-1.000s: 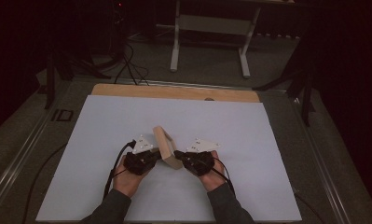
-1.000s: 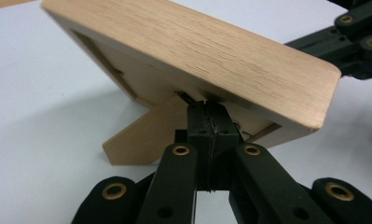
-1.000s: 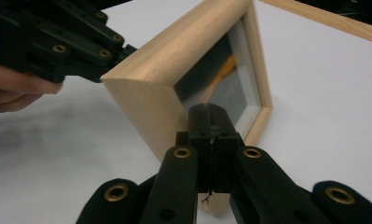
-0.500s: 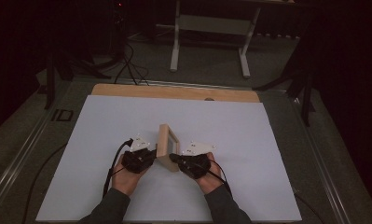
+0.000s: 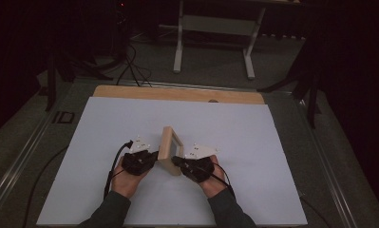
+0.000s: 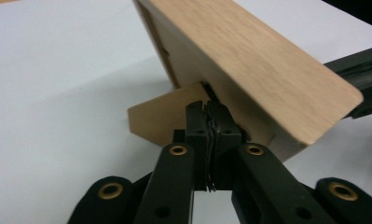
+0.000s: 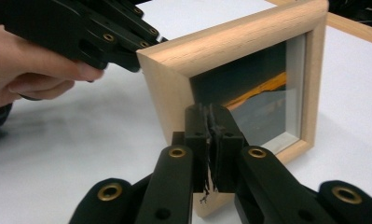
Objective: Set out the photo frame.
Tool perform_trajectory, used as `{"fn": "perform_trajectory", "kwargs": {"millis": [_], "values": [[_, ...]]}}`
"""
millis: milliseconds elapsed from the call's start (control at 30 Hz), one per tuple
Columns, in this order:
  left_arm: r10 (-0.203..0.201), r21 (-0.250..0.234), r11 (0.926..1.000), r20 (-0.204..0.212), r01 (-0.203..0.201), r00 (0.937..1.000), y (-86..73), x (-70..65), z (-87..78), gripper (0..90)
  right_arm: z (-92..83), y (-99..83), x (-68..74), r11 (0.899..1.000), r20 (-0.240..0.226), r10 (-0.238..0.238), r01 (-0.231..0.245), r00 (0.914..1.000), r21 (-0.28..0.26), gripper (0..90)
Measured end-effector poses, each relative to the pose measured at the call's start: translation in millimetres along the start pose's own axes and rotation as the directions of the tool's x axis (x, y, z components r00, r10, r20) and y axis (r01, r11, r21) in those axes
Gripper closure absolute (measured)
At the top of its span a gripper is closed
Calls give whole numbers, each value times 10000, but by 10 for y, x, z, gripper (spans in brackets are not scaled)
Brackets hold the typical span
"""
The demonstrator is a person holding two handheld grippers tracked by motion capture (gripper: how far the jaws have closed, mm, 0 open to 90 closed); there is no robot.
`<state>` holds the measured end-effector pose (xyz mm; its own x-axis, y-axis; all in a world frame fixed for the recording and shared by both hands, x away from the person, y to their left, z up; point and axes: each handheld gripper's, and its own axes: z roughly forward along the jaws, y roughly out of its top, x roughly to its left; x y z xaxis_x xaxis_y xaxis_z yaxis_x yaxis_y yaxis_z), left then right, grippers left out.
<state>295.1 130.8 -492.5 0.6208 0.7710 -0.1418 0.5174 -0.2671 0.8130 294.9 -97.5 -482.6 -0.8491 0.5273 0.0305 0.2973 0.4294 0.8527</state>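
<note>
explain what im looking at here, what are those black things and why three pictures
A person sits at a table covered by a white sheet, holding a black hand-held claw in each hand. The high view looks down from above: left claw, right claw. The other two pictures come from small cameras riding on each claw, looking along its jaws. Between them stands a wooden picture frame. In the left gripper view, the shut jaws sit at the frame's back by its wooden stand. In the right gripper view, the shut jaws sit at the frame's glass front. Whether either pinches anything is unclear.
</note>
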Motion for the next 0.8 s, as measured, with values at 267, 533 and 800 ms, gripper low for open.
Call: {"fn": "perform_trajectory", "kwargs": {"millis": [267,533,800], "values": [[-397,-285,9988,-118,394,9991,16,67,-112,808,-56,5,-66,9999,181,122,-120,9998,-101,786],[-365,-506,9981,-107,360,9993,40,69,-187,713,-86,-5,-104,9998,220,185,-184,9996,-69,688],[-385,-700,9969,-311,363,9988,76,77,-269,564,-102,-13,-136,9997,241,243,-242,9994,-45,637]]}}
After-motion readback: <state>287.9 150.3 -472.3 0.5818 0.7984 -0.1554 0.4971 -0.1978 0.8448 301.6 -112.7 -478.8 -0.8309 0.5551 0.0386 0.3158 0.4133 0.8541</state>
